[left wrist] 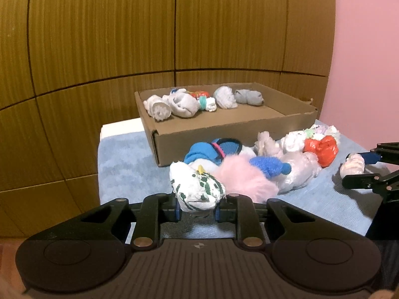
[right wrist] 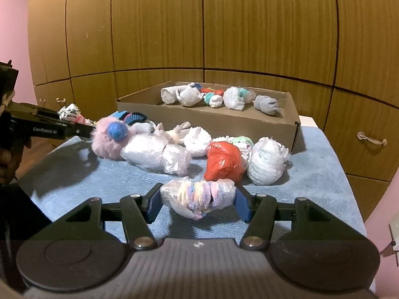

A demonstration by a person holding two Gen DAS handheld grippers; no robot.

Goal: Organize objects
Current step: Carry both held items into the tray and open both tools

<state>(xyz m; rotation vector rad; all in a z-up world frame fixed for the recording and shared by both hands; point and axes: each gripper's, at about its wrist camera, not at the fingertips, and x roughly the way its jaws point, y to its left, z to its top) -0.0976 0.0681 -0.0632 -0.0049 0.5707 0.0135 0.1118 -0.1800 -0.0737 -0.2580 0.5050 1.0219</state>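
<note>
Two grippers work over a blue towel that covers the table, in front of wooden cabinet doors that fill the upper half of both views. A shallow cardboard box sits at the far side of the towel, centre frame, with a row of rolled socks lined along its far wall and bare floor in its near half. Between the box and the grippers lies a loose heap of bundles: a fluffy pink one with a blue pom on it, several in clear wrap, and an orange bag. Open towel remains at the left of the heap in the left wrist view and along the near edge. At lower centre of the left wrist view, the left gripper is clamped on a white sock ball with green print, at the near left edge of the heap. At lower centre of the right wrist view, the right gripper has both blue pads against a pastel-striped bundle in clear wrap, which appears gripped, though its underside is hidden. The bundles farthest back in the heap overlap and are hard to tell apart.
</note>
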